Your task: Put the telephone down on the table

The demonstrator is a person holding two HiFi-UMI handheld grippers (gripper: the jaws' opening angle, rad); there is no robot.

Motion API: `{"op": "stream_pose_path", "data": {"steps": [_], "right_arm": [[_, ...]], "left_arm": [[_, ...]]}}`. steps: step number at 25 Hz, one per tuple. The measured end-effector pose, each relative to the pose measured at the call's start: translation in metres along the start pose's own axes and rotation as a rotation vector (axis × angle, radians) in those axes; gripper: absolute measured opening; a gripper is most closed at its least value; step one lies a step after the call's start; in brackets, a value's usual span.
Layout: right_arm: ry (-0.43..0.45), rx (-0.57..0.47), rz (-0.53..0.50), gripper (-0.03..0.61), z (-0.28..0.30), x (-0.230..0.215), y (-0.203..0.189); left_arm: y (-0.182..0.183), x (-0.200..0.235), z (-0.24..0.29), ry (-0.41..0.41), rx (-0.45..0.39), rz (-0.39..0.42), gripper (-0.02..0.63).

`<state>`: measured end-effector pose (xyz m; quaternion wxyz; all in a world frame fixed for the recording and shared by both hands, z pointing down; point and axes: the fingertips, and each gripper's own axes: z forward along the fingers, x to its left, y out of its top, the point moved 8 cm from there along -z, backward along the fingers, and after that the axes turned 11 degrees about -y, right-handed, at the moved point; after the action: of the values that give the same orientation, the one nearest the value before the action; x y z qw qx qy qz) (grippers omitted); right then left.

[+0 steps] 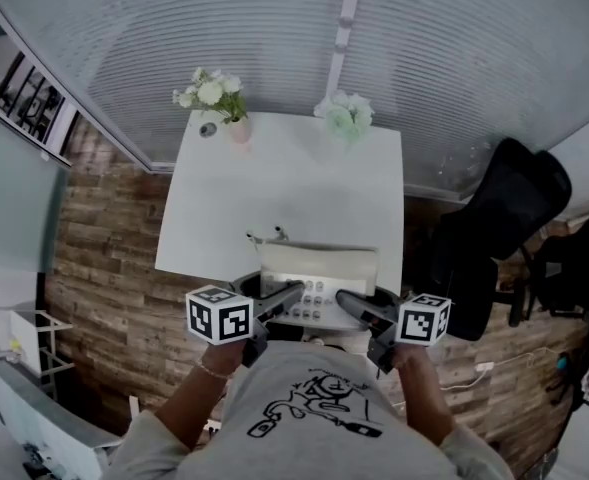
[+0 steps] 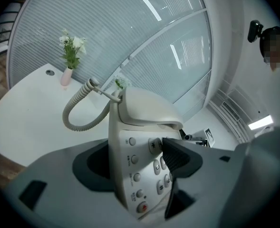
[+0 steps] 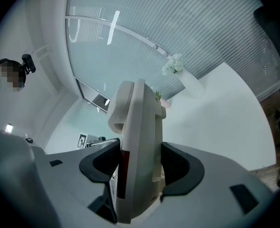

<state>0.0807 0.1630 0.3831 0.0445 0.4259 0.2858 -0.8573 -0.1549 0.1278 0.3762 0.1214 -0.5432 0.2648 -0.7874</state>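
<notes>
Carry step: left gripper [image 1: 286,296] and right gripper [image 1: 352,304] each clamped telephone [image 1: 319,268]; next move needed lowering onto worktop [image 1: 284,188] ahead

White square tabletop [image 1: 304,193] lies open through its middle. 2 flower bunches, pink-vased white blooms [image 1: 214,93] and pale-green blooms [image 1: 346,116], block its far edge. Black office chair [image 1: 504,208] stands beside its right edge.

text | "*" on a telephone [image 2: 139,127] key | (other key marks too small to read)
</notes>
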Motion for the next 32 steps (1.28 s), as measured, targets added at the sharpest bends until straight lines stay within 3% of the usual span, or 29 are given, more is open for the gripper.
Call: {"op": "stream_pose_path", "data": {"steps": [13, 32], "right_arm": [[-0.034, -0.007, 0.032, 0.281, 0.045, 0.006, 0.026], [-0.026, 0.007, 0.043, 0.281, 0.055, -0.015, 0.065]], "left_arm": [[0.042, 0.042, -0.005, -0.027, 0.033, -0.014, 0.304], [0.071, 0.053, 0.022, -0.006, 0.036, -0.026, 0.304]]}}
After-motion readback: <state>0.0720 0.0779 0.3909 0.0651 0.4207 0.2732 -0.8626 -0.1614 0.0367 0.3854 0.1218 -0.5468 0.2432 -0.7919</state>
